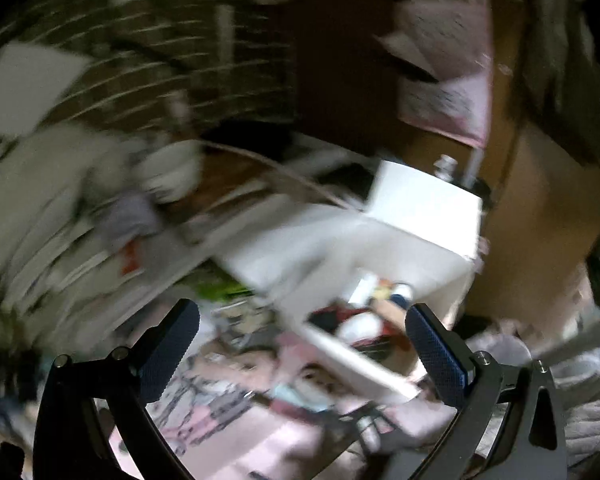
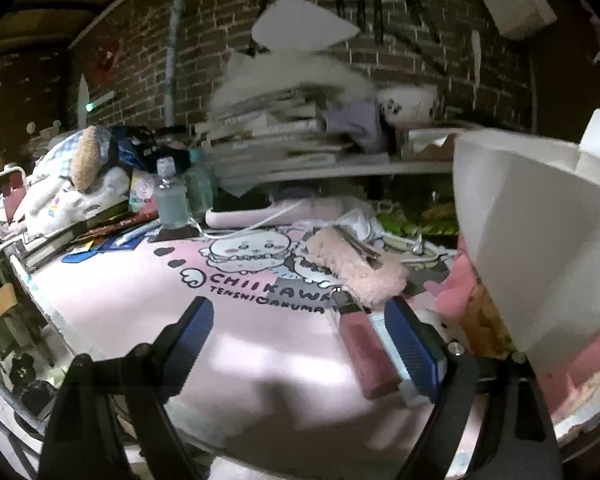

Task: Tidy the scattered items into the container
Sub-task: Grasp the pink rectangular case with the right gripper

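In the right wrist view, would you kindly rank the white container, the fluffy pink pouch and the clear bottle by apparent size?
1. white container, though nearness to the camera inflates it
2. fluffy pink pouch
3. clear bottle, farther back, so unsure

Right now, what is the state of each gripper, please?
Left gripper: open, holding nothing.
Right gripper: open, holding nothing; a pink block lies beside one finger.
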`<state>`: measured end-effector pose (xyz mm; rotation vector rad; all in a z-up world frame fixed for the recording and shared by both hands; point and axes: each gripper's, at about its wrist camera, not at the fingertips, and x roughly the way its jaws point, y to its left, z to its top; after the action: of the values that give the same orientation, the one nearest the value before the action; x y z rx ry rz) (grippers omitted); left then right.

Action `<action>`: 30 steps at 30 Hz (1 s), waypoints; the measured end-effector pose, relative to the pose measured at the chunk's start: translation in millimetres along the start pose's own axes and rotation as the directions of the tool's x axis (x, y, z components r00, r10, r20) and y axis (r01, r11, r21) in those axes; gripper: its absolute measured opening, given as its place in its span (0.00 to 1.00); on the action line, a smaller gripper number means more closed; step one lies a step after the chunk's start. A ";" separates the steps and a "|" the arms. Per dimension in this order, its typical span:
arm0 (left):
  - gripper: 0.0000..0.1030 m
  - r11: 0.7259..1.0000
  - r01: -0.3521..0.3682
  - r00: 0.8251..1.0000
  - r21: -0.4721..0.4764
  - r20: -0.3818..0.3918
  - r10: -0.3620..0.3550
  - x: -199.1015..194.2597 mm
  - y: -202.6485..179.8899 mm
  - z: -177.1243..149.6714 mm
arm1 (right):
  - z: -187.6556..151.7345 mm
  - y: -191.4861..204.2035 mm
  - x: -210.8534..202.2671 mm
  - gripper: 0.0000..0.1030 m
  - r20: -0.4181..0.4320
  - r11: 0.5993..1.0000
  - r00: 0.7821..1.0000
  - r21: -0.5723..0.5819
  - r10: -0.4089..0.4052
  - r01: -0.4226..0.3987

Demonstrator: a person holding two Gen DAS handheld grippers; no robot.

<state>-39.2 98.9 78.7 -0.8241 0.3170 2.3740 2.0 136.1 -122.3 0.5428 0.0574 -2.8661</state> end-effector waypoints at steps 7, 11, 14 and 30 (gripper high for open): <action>1.00 0.968 -0.154 0.982 -0.199 0.077 0.172 -26.1 45.3 -62.7 | -0.8 4.8 -19.1 0.79 0.062 0.997 0.997 -0.055 -0.046 0.049; 1.00 0.950 -0.134 0.982 -0.282 0.090 0.165 -27.0 61.7 -95.9 | -2.7 1.9 -14.1 0.63 0.021 0.997 0.998 -0.054 -0.063 0.064; 1.00 0.937 -0.110 0.985 -0.332 0.089 0.148 -22.8 69.4 -114.4 | -6.7 0.2 -0.6 0.44 -0.046 0.993 0.994 -0.070 -0.102 0.099; 1.00 0.929 -0.084 0.991 -0.360 0.065 0.115 -10.5 69.0 -141.9 | -15.6 0.3 17.6 0.42 -0.134 0.984 0.977 -0.085 -0.166 0.156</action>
<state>-6.1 -17.2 -23.4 -0.8816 -0.1168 2.5959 -8.3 133.4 -143.2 0.7571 0.2412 -2.9618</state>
